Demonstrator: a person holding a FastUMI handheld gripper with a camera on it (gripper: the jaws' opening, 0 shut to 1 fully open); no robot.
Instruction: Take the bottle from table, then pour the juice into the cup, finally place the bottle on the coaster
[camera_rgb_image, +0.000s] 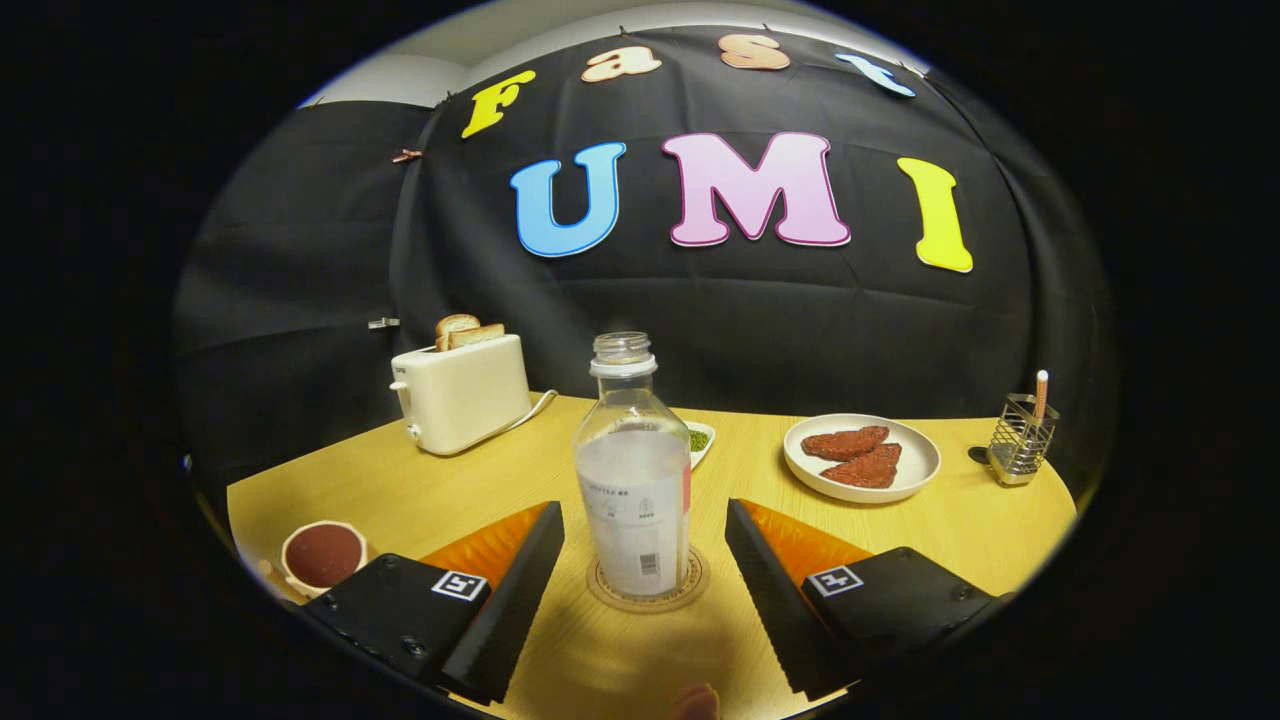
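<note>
On the wooden table (430, 500), between the two fingers, the bottle (634, 470) stands upright on the round coaster (645, 590). Gripper (645, 560) spread wide, a clear gap on each side of the bottle; neither finger touching it. Cap off, neck open. Clear plastic body with a pale label wrap; how much liquid is inside is hard to tell.

Cup (323, 556) sits beside the left finger, dark red contents visible. Farther back: toaster (462, 395) with bread in the slots, plate (800, 465) with two brown patties, wire holder (1020, 440) with a pen, small dish (699, 440) behind the bottle.

Handling, as a guess: light, thin-walled, likely to flex under a hard squeeze; smooth and a bit slippery. Open top means it must stay upright. Best hold looks to be the labelled midsection, where the sides run straight, not the tapering shoulder.
</note>
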